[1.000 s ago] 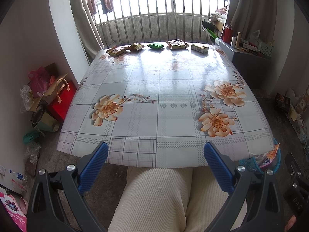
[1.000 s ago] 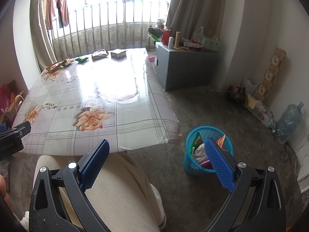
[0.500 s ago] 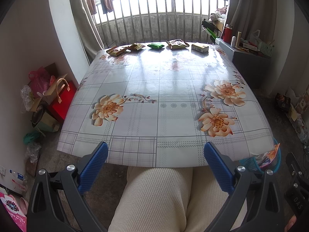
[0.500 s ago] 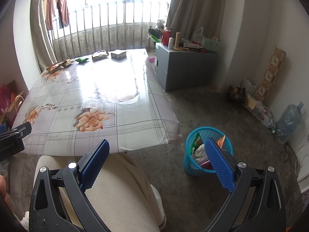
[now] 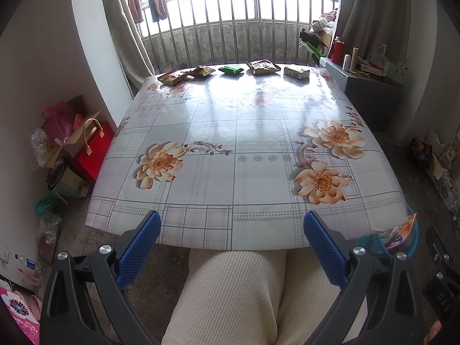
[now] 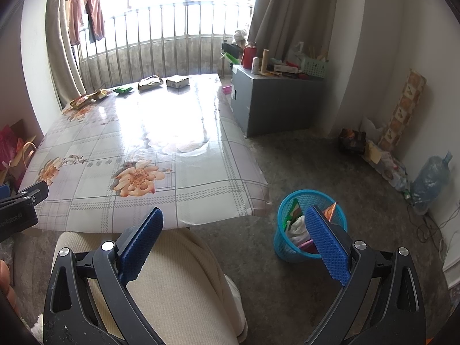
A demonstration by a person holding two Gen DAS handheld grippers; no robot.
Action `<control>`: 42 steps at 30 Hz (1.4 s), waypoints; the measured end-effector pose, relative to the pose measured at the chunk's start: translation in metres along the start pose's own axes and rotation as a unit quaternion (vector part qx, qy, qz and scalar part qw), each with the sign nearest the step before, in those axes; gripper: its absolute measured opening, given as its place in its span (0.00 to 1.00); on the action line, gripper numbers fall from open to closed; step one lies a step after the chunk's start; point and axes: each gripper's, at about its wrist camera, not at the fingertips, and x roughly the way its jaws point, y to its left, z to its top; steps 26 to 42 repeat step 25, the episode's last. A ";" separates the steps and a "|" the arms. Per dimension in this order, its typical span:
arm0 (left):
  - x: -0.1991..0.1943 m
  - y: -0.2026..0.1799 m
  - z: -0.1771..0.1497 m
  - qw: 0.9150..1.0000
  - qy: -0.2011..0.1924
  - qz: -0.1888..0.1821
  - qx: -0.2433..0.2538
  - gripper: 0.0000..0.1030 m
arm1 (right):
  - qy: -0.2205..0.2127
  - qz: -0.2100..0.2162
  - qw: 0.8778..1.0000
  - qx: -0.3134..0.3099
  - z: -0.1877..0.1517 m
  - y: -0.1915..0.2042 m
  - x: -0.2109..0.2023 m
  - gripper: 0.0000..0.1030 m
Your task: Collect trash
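Several snack wrappers lie in a row along the far edge of the flowered table point(image 5: 230, 132): a yellow-brown wrapper point(image 5: 172, 77), a second brown one point(image 5: 203, 71), a green packet point(image 5: 231, 69), a tan bag point(image 5: 263, 66) and a pale box-like pack point(image 5: 296, 72). The same row shows in the right wrist view, with the green packet point(image 6: 123, 90) and the pale pack point(image 6: 177, 82). My left gripper point(image 5: 230, 244) is open and empty over the person's lap, short of the table's near edge. My right gripper point(image 6: 233, 238) is open and empty too, beside the blue trash basket point(image 6: 309, 224).
The basket on the floor right of the table holds some rubbish. A grey cabinet point(image 6: 273, 100) with bottles stands at the far right. Bags and boxes point(image 5: 72, 143) crowd the left wall. A water jug point(image 6: 431, 175) and clutter line the right wall. The person's cream trouser legs point(image 5: 230, 302) fill the foreground.
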 end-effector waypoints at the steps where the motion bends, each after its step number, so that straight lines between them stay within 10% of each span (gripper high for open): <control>1: 0.000 0.001 0.000 1.000 0.000 0.000 0.000 0.94 | 0.000 0.000 1.000 0.000 0.000 0.000 0.000 0.92; 42: 0.000 -0.001 0.000 1.000 0.001 -0.001 0.005 0.94 | 0.000 -0.001 1.000 0.002 0.002 0.005 -0.001 0.92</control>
